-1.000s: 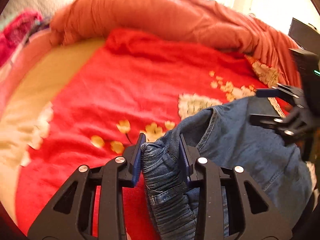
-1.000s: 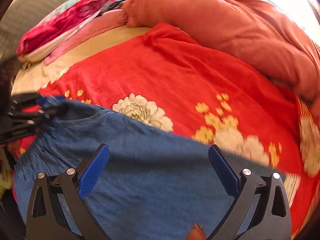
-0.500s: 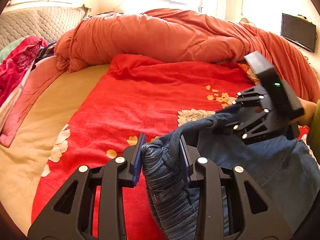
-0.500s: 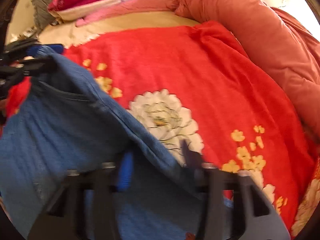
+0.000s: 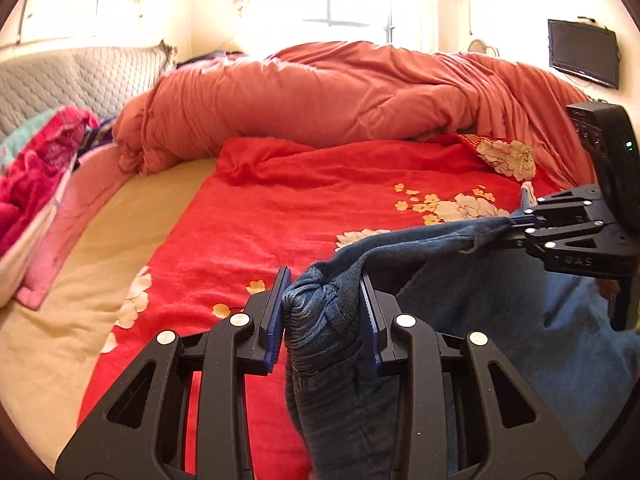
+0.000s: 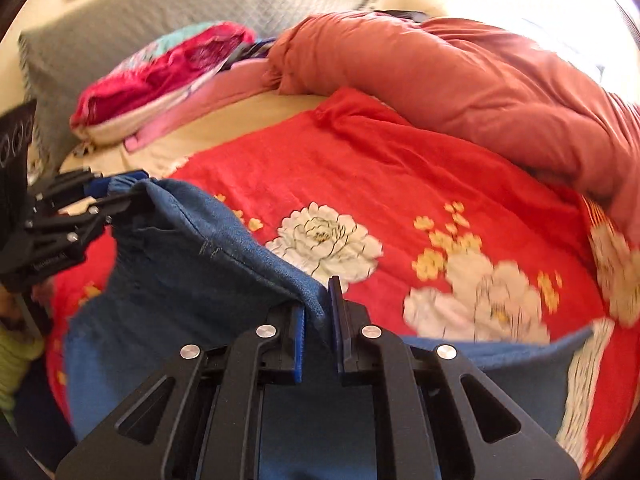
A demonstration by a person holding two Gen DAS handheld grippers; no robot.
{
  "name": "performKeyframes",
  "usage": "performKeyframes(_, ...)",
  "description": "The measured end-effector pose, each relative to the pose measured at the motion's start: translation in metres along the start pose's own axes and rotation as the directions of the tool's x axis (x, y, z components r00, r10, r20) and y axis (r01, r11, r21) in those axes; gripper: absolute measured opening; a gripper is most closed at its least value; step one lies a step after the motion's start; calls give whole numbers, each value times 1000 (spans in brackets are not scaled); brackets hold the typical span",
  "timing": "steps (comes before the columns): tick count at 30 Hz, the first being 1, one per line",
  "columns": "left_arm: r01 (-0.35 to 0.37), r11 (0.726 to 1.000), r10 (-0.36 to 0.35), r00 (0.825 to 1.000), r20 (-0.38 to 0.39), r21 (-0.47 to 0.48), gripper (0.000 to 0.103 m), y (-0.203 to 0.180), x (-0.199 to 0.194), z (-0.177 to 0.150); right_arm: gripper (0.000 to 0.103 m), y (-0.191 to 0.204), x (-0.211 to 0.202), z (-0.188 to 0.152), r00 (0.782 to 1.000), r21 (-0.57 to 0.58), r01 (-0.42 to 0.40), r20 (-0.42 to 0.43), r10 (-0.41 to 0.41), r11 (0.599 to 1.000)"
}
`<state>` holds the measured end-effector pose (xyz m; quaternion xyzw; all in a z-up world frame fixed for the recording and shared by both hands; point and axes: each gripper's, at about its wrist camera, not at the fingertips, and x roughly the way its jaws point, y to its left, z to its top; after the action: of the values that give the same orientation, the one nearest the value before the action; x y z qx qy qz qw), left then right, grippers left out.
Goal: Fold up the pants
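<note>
Blue denim pants (image 5: 480, 300) hang stretched between my two grippers above a red floral blanket (image 5: 300, 208). My left gripper (image 5: 324, 280) is shut on a bunched, gathered corner of the waistband, with denim filling the gap between its blue pads. In the same view my right gripper (image 5: 516, 220) pinches the other end of the top edge at the right. The right wrist view shows the right gripper (image 6: 320, 296) with its jaws closing tight on a thin fold of the pants (image 6: 180, 280), pads pressing on it. The left gripper (image 6: 116, 188) holds the far left corner there.
A rolled orange duvet (image 5: 340, 92) lies across the back of the bed. Pink and magenta bedding (image 5: 32, 176) is piled at the left by a grey quilted headboard (image 6: 140, 12). Beige sheet (image 5: 100, 232) shows left of the blanket. A dark screen (image 5: 582, 52) hangs on the wall.
The right gripper went from wide open over the pants to shut on their top edge. Both grippers rose, and the denim edge now stretches between them.
</note>
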<state>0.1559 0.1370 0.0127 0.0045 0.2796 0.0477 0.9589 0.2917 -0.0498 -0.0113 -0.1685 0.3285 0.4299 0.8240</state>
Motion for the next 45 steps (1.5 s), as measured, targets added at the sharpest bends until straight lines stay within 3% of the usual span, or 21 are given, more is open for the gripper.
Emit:
performKeyframes(6,12,1000,-13,998,54,17,26,-16,-37,-14,9,22,-52,-36,998,44,-12,62,9,999)
performKeyframes(12,70,997,-69,996,50,-15,27,-20,-73,-40,10,52,-86,-71,997,47,-41,71,38,998)
performKeyframes(17,104,995,-104,995,7,-2,27,-25,-92,-64,10,69,-98,-96,996,62,-70,58,67,996)
performKeyframes(26,105,994,-102,992,-78,33,27,-29,-109,-96,10,113,-113,-133,994,34,-105,27,104,994)
performKeyframes(30,115,993,-114,986,-124,4,30,-26,-109,-109,10,123,-106,-144,993,18,-119,-17,119,993)
performKeyframes(33,100,995,-104,980,-169,-32,41,-21,-105,-114,13,127,-91,-156,990,25,-116,-79,117,993)
performKeyframes(37,109,985,-136,967,-214,-134,43,-5,-105,-117,20,137,-81,-166,989,12,-111,-102,112,994)
performKeyframes(41,100,980,-134,972,-194,-172,43,4,-126,-116,22,137,-84,-165,988,21,-127,-89,128,992)
performKeyframes(45,114,978,-132,987,-96,-174,43,1,-158,-96,25,137,-83,-168,986,35,-142,-86,144,989)
